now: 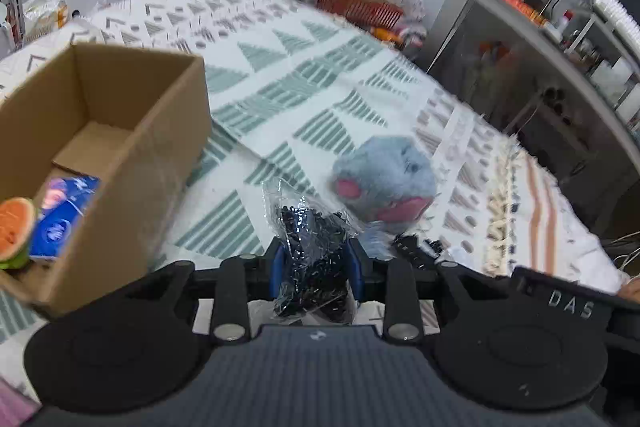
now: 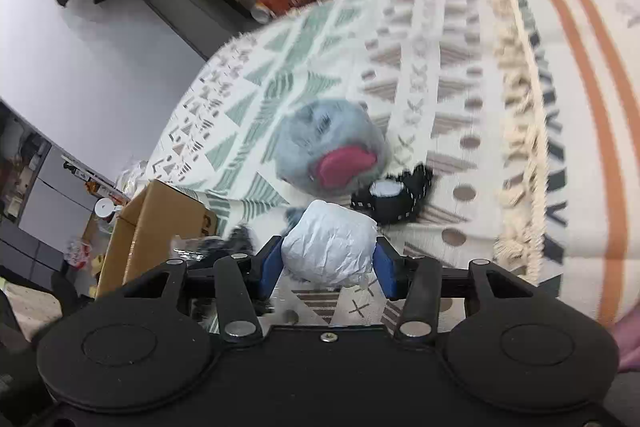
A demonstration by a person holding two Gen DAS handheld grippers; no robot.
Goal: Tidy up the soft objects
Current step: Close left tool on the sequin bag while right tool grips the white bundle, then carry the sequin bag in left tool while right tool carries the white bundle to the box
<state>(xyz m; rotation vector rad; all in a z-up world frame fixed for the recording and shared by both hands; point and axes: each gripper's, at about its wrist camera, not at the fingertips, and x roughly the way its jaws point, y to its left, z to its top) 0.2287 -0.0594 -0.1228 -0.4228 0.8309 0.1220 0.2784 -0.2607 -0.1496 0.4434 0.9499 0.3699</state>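
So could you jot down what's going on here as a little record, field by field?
left gripper: shut on clear bag of black bits
right gripper: shut on white crumpled bundle
cardboard box: open, holds blue packet and watermelon-slice toy
on patterned cloth: grey plush with pink patches, black pouch

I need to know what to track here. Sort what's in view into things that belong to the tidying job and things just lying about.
Part of the job:
- clear bag of black bits, held by the left gripper
- white crumpled bundle, held by the right gripper
- grey plush toy
- black padded item
- cardboard box

Lying about:
- patterned cloth
- red basket
- metal shelving
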